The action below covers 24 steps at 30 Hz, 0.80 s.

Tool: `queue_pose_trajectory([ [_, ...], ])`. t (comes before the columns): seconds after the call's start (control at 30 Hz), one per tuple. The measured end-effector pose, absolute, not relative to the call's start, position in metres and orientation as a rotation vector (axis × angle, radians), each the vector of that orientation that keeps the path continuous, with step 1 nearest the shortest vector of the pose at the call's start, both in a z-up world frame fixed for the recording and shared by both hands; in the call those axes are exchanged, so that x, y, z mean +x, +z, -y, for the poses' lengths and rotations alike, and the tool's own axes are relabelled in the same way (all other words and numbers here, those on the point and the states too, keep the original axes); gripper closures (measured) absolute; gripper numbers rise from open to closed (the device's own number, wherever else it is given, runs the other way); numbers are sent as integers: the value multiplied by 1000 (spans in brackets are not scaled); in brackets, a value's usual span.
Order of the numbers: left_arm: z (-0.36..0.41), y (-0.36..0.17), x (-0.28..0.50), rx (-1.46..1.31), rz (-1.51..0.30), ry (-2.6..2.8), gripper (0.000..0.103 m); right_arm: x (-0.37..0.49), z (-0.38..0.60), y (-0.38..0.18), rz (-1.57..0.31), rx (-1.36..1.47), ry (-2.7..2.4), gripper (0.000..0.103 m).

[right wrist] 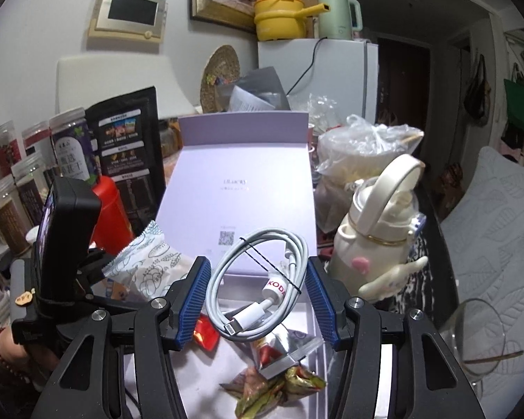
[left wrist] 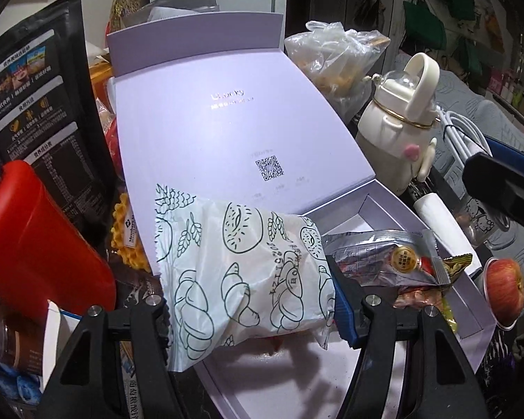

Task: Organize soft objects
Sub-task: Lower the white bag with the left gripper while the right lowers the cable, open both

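Note:
My left gripper (left wrist: 251, 296) is shut on a white bread packet (left wrist: 241, 265) printed with pastry drawings and holds it above the near end of an open lavender gift box (left wrist: 471, 331). The packet also shows in the right wrist view (right wrist: 150, 269). My right gripper (right wrist: 258, 300) is shut on a coiled white charging cable (right wrist: 258, 279) and holds it over the same box (right wrist: 314, 317). Silver and coloured snack sachets (left wrist: 384, 258) lie inside the box, also seen in the right wrist view (right wrist: 279, 370). The box lid (left wrist: 227, 122) stands open behind.
A cream kettle-shaped bottle (left wrist: 401, 122) and a clear plastic bag (left wrist: 339, 56) stand right of the box. A black pouch (left wrist: 35, 111) and a red container (left wrist: 35, 244) stand left. An apple (left wrist: 504, 286) lies at the right. Jars (right wrist: 17, 181) and a glass (right wrist: 478, 338) flank the box.

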<state>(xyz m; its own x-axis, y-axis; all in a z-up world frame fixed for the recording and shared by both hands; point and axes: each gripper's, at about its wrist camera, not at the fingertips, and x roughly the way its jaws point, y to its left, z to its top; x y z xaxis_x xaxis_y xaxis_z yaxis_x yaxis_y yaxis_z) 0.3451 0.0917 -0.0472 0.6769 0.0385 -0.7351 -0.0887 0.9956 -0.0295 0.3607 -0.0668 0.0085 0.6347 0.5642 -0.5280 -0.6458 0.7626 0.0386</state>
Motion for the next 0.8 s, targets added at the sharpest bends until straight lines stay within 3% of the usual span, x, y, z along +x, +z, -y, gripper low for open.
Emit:
queue_pose_trajectory([
  [0.47, -89, -63, 366, -74, -932, 35, 33, 397, 55, -23, -657, -158, 684, 48],
  [0.8, -86, -53, 360, -23, -896, 85, 32, 421, 49, -50, -774, -150, 694, 47],
])
